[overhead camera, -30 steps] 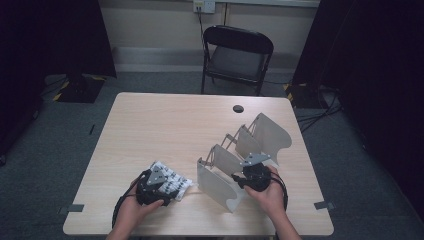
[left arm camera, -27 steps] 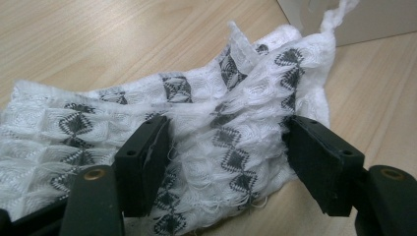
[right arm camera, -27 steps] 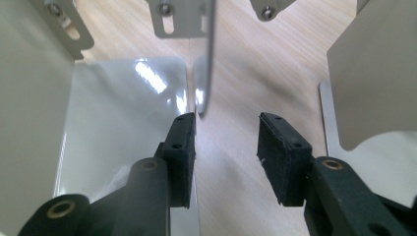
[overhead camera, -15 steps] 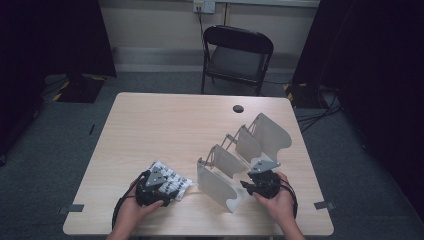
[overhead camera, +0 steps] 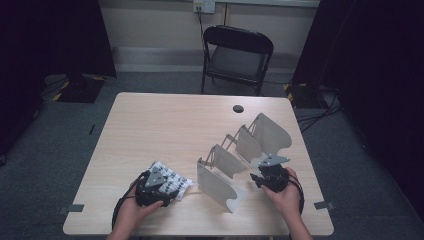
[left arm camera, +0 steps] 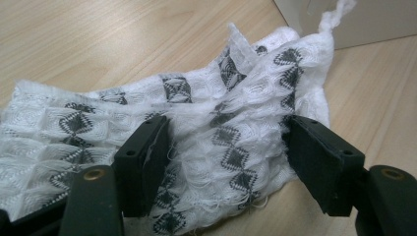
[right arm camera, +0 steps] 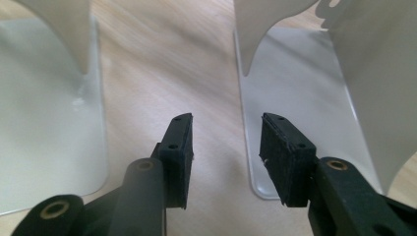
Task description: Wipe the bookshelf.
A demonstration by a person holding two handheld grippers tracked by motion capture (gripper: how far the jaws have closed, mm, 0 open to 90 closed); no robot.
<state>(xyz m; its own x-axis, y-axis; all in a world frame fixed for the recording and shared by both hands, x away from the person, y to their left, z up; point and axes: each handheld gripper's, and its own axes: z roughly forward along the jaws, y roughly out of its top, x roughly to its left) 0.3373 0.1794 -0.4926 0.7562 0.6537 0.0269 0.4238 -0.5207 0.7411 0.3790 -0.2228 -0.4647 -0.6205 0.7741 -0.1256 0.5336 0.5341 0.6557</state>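
Wooden table: right gripper (jaws apart, empty) has slid past the bookends; left gripper still clamps cloth.

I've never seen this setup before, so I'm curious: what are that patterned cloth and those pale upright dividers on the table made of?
The cloth looks like woven cotton or similar: white, waffle-textured, black diamond motifs, frayed loose threads at its edge. The dividers look like thin sheet metal, possibly plastic, with a smooth matte off-white finish; their flat feet show a soft sheen. The table looks like light wood-grain laminate.
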